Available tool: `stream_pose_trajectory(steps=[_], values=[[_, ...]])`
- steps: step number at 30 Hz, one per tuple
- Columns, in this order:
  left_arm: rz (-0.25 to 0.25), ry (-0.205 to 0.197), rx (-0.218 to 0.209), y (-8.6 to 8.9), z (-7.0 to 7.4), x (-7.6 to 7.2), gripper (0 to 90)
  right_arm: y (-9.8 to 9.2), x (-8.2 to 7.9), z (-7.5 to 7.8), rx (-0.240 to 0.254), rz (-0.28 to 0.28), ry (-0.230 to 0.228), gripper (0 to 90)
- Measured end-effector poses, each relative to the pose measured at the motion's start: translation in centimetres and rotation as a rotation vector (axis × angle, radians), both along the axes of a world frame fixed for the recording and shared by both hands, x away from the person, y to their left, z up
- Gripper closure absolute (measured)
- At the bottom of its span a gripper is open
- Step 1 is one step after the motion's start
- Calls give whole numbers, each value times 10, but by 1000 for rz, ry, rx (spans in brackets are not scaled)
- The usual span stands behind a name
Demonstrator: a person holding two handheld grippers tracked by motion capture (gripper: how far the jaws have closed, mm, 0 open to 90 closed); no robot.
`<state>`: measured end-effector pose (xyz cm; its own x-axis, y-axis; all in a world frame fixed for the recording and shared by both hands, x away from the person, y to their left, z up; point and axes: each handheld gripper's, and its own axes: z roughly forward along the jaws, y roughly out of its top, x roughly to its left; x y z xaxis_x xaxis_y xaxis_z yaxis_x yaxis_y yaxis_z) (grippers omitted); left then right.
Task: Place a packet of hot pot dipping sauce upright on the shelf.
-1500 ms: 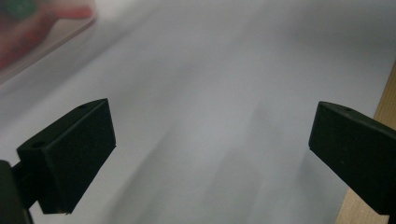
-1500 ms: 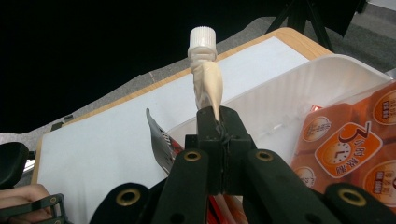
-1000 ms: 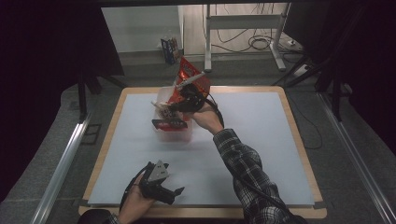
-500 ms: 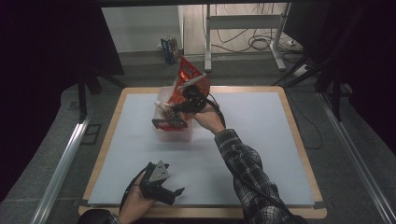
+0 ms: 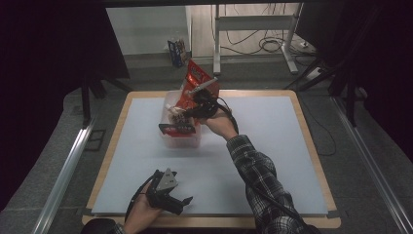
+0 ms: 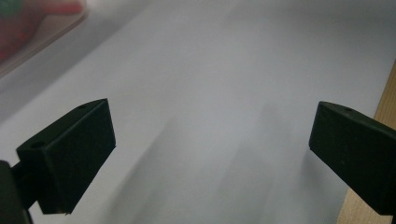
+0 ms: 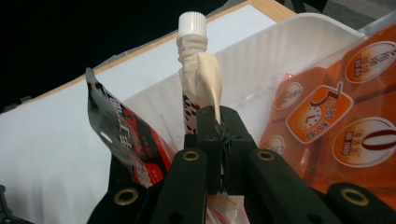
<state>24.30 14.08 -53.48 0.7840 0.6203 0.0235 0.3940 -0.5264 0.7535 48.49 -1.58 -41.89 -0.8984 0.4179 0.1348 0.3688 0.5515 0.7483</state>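
While the right gripper works over the tub, the scene reads as follows.

Right gripper [image 7: 218,122]: its black fingers are clamped on a cream squeeze pouch with a white screw cap [image 7: 198,70], which stands up between them over the tub; in the high view the gripper [image 5: 187,113] sits above the tub's far right part.
Clear plastic tub [image 5: 182,141]: rests on the pale grey surface [image 5: 263,126] in its far left part, with packets inside.
Orange snack bag [image 7: 336,116]: leans in the tub just right of the pouch in the right gripper view; in the high view it rises above the tub's far edge.
Red-and-black foil packet [image 7: 123,140]: stands tilted in the tub, left of the pouch.
Left gripper [image 5: 173,197]: lies low at the near edge of the surface, well apart from the tub; its fingers [image 6: 74,154] are spread wide with only bare surface between them.
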Motion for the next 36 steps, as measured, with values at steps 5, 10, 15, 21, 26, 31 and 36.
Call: stream_pose_trajectory(steps=[5, 10, 15, 21, 26, 31, 36], values=[[-2, 2, 9, -1, -1, 0, 2, -5, -1, -1, -43, -15, -38, 870], [-8, -3, 25, -3, -2, -1, 2, -9, -3, -1, -76, -22, -60, 869], [-11, -3, 32, -4, -2, -1, 2, -7, -4, 0, -94, -15, -77, 860], [-14, -4, 35, -4, -2, -1, 2, -4, -6, 0, -114, -41, -108, 715], [-14, -3, 35, -4, -3, -1, 2, -2, -6, -1, -122, -64, -115, 525], [-8, -3, 29, -3, -2, -1, 0, 2, -6, -2, -130, -51, -119, 354], [-5, 2, 2, -1, -1, 0, 0, 7, -6, -1, -127, -36, -109, 214]])
